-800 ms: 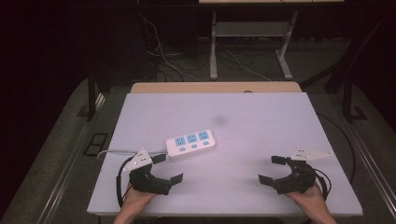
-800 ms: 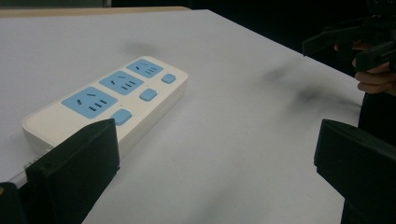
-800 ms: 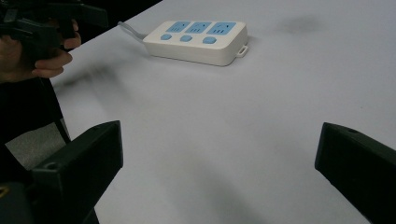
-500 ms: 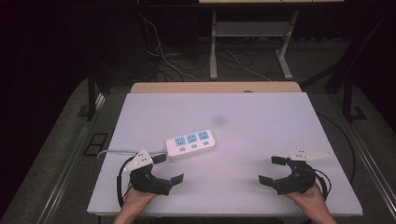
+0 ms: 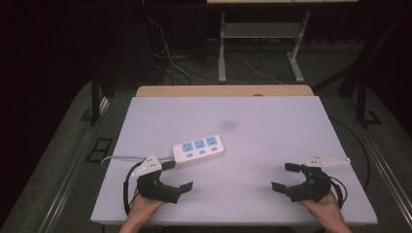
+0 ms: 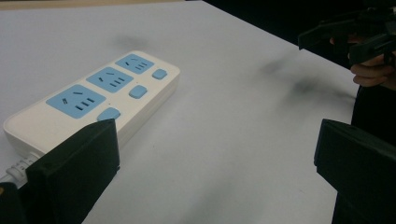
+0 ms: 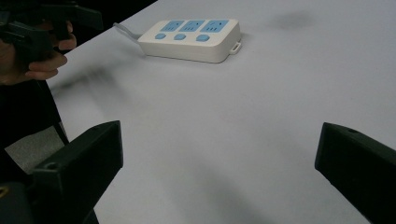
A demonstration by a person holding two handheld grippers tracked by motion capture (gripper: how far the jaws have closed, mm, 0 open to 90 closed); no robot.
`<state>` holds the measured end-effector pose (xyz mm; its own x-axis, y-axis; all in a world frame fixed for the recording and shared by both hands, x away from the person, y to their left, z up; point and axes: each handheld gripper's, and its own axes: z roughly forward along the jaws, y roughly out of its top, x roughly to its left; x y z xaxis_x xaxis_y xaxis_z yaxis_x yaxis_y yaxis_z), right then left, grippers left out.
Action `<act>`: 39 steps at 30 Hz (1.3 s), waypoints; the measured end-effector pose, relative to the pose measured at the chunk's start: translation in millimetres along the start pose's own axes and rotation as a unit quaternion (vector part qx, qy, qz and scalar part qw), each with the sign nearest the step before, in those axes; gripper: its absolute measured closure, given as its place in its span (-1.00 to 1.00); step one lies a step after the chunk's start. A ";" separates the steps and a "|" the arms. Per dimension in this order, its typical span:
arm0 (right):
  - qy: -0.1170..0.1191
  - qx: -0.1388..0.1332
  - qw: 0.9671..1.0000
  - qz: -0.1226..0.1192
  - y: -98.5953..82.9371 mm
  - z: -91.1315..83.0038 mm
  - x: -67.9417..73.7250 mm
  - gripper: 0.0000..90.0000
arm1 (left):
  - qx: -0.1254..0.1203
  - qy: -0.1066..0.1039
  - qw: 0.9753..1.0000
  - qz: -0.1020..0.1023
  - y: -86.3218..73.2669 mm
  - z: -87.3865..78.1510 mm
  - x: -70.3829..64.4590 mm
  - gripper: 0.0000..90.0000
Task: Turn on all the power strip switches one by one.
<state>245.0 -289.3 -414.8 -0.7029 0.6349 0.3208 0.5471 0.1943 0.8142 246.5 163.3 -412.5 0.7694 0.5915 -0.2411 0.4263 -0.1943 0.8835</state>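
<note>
A white power strip (image 5: 198,149) with three blue sockets and three blue buttons lies left of the table's middle, its white cord (image 5: 124,158) running off to the left. My left gripper (image 5: 177,175) rests near the front left edge, just below the strip, open and holding nothing. In the left gripper view the power strip (image 6: 100,98) sits close beside the left jaw. Open and holding nothing too, my right gripper (image 5: 286,176) rests at the front right. From the right gripper view the power strip (image 7: 192,38) lies far ahead.
The white table (image 5: 272,131) has a wooden strip (image 5: 223,91) along its far edge. A faint dark smudge (image 5: 228,124) marks the surface behind the strip. Beyond stand metal desk legs (image 5: 222,53) and floor cables (image 5: 167,53).
</note>
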 end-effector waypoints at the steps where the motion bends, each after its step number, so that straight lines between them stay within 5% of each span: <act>1: 0.001 0.001 1.000 0.001 -0.3 -0.1 0.1 -0.98 | 0.005 -0.001 1.000 0.004 0.6 0.3 0.0 -1.00; 39: 0.001 0.007 1.000 0.000 -2.5 -2.7 -1.4 -0.98 | 0.092 -0.015 0.995 0.034 51.4 12.0 13.1 -1.00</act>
<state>243.4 -292.7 -415.9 -0.7036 0.6332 0.3225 0.5540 0.2045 0.8070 284.2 151.7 -375.1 0.8117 0.5496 -0.1978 0.4513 -0.3751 0.8097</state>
